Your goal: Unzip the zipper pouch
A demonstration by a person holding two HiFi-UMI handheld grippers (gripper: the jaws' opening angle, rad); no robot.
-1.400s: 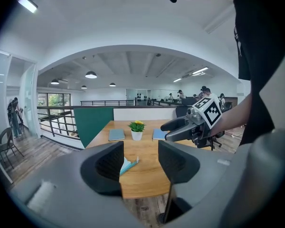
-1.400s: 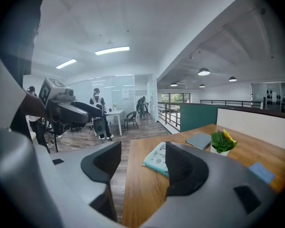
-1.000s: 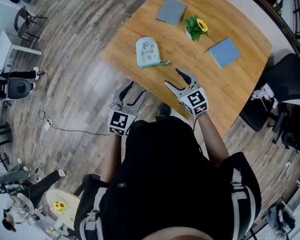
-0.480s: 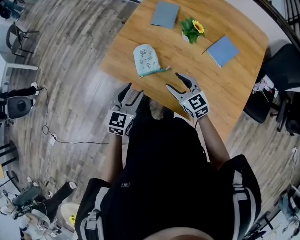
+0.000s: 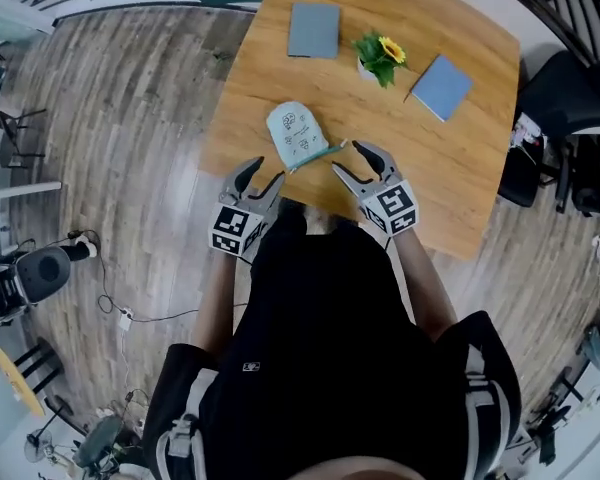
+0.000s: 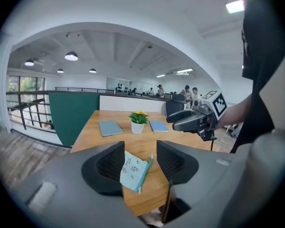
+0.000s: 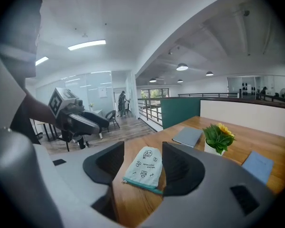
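Note:
A pale blue zipper pouch (image 5: pixel 296 135) with small printed drawings lies flat near the wooden table's (image 5: pixel 460 183) front edge. Its teal zipper edge (image 5: pixel 316 154) faces me. My left gripper (image 5: pixel 257 176) hovers just off the table edge, short of the pouch; its jaws are closing with nothing between them. My right gripper (image 5: pixel 353 160) hangs over the table just right of the zipper edge, open and empty. In the left gripper view the pouch (image 6: pixel 134 171) shows beyond the jaws. The right gripper view also has the pouch (image 7: pixel 145 167) ahead, untouched.
Two blue-grey notebooks (image 5: pixel 313 30) (image 5: pixel 441 87) and a small potted sunflower (image 5: pixel 378 56) sit at the table's far side. A dark chair (image 5: pixel 570 83) stands to the right. Wood floor lies to the left, with a cable (image 5: pixel 130 313) on it.
Both grippers have moved forward toward the pouch. The left one has come up from beside my body to the table edge. The right one now stands close to the zipper edge.

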